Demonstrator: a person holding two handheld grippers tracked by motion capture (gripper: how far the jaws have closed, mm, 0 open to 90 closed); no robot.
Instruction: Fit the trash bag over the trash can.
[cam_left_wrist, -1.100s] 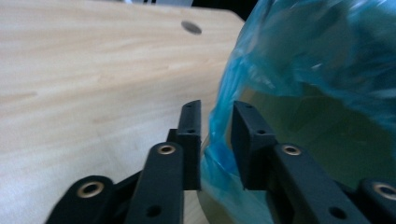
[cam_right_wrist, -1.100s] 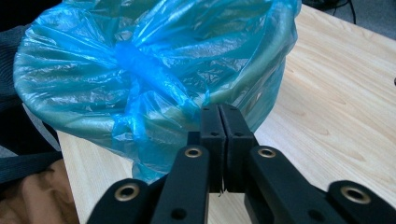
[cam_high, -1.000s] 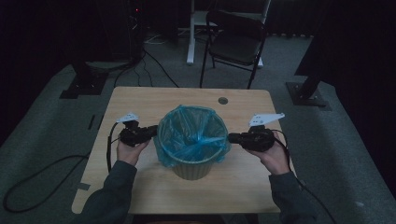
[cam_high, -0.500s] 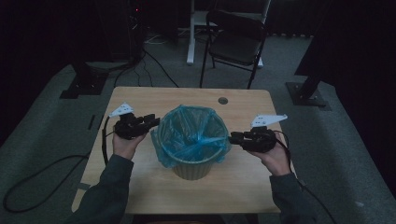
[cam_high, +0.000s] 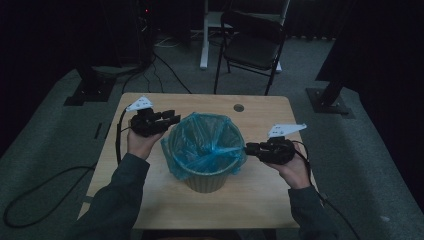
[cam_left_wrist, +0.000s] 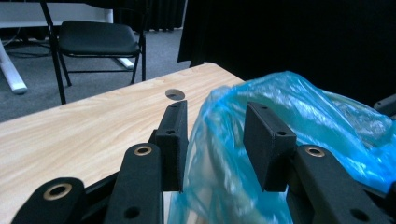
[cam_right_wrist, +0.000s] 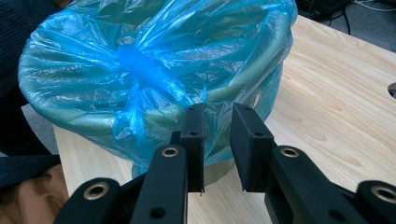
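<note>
The bin (cam_high: 206, 165) stands mid-table, its blue bag (cam_high: 205, 145) folded over the rim. The left gripper (cam_high: 172, 119) gapes by the bag's edge; the right gripper (cam_high: 248, 148) is narrow, empty. Step: gripping the edges. Next, probably close on plastic.

one bin (cam_high: 205, 180), one blue bag (cam_high: 205, 142), two claws, one chair (cam_high: 252, 47).

Dim studio, black curtains (cam_high: 45, 40), folding chair (cam_high: 252, 42)

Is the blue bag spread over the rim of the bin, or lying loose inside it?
Spread over it: the blue bag wraps the rim of the bin and hangs down outside.
</note>
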